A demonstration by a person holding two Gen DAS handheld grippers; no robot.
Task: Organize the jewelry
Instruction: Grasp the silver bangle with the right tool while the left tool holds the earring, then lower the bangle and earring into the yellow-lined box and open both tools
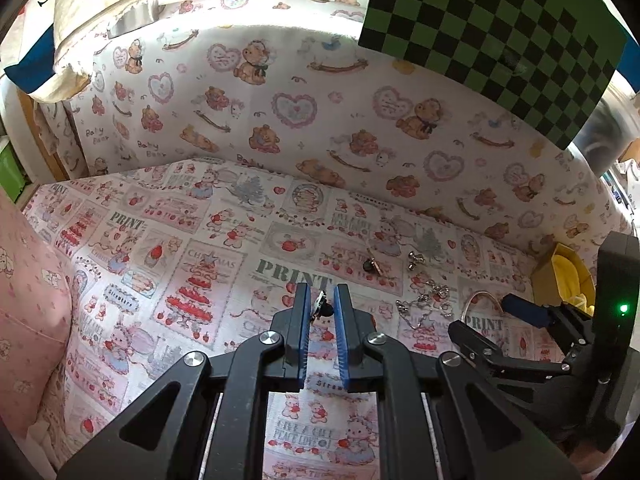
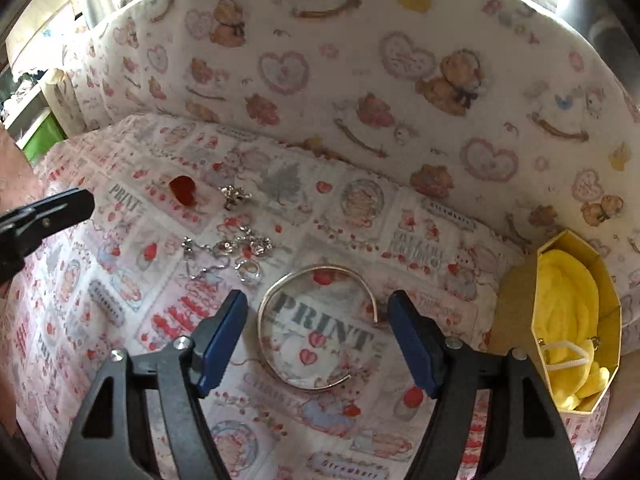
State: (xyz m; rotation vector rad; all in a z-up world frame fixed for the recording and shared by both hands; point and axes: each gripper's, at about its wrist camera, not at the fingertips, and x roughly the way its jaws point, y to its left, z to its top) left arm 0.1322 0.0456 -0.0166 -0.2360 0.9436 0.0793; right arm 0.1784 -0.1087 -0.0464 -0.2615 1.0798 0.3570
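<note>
Printed cloth is covering the desk (image 2: 440,240). A small earring (image 1: 320,307) is being pinched in the left gripper (image 1: 322,300). The right gripper (image 2: 318,312) is being held spread around the bangle (image 2: 316,326); the box (image 2: 576,332) sits at three o'clock. Jaws should be centred before closing.

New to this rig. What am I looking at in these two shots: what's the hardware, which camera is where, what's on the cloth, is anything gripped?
No robot: a person holds a two-finger gripper in each hand, with a fisheye camera on each looking along its fingers. The left wrist view shows the left gripper nearly closed around a small dark earring-like piece; whether it is clamped is unclear. The right wrist view shows the right gripper open, empty, fingers either side of a silver open bangle. Also on the printed cloth: a silver chain with charms, a red piece, a small silver piece, and a yellow-lined gold box.
</note>
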